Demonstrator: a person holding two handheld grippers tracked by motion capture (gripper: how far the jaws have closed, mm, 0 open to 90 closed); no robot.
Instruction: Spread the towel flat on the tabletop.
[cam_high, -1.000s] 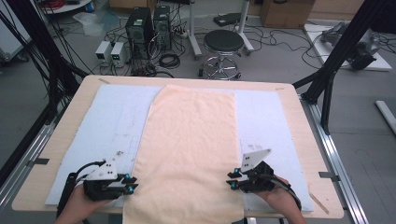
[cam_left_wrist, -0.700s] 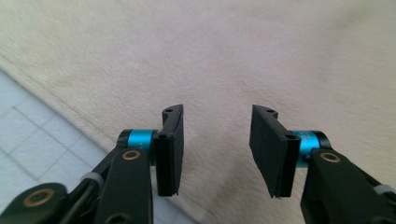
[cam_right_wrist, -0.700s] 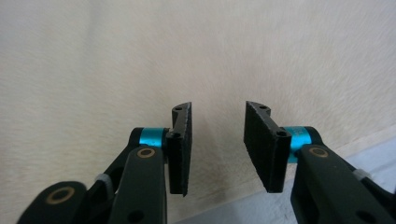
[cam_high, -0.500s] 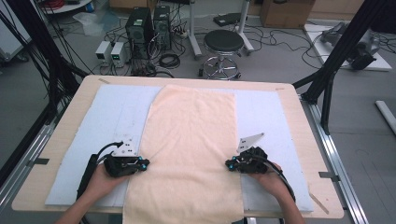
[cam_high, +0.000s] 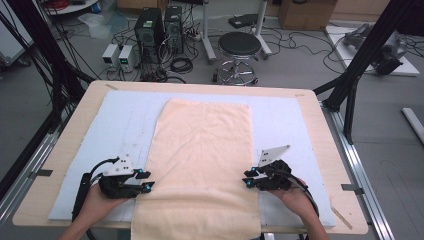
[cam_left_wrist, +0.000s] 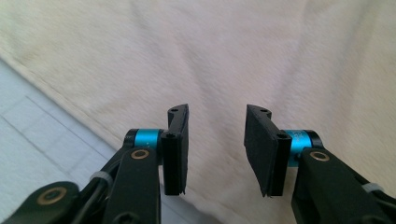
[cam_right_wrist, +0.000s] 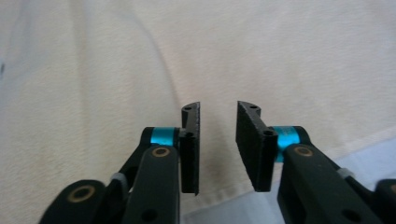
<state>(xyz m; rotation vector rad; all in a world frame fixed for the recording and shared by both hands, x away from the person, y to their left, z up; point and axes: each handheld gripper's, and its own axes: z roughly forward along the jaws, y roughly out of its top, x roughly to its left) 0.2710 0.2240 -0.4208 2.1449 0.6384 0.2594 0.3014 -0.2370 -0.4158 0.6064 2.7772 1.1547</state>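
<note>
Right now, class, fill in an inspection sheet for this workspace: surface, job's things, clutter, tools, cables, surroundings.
Surface: wooden table under a pale blue mat.
Job's things: peach towel spread flat, near end over the table edge.
Clutter: nothing seen.
Tools: left tool and right tool at the towel's side edges, both just opening, nothing between the jaws.
Cables: one trails from each tool; more on the floor.
Surroundings: stool, computer towers, black frame posts.

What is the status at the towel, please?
Both grippers, left and right, jaws just opened, nothing held. Towel flat on mat. Nothing in the way.
</note>
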